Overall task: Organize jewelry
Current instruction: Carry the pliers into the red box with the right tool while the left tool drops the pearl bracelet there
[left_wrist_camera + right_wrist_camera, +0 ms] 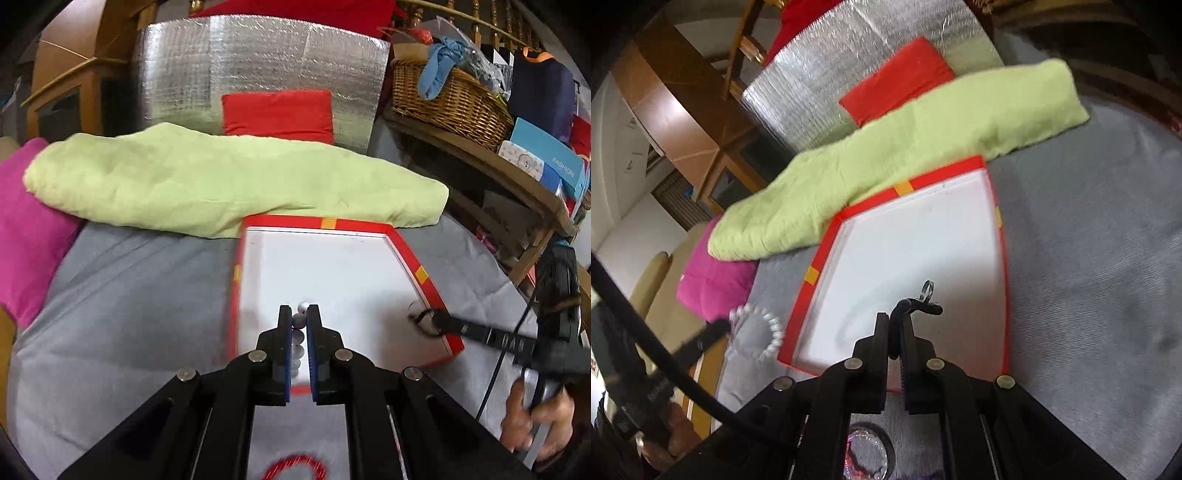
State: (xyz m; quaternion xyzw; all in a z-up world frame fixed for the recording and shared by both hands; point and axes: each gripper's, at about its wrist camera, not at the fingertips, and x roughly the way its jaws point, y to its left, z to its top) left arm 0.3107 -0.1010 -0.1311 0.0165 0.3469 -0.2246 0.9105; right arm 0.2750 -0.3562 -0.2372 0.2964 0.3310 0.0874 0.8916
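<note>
From the left wrist, the left gripper pinches a pearl bracelet over the near end of the red box, whose white floor looks bare.

From the right wrist, the right gripper pinches a black cord with a ring over that box. A beaded bangle lies outside its near edge, likely still to go in.

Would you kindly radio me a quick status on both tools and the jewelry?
Left tool shut on pearl bracelet. Right tool shut on black cord with ring. Both over red box; nothing in the way.
</note>
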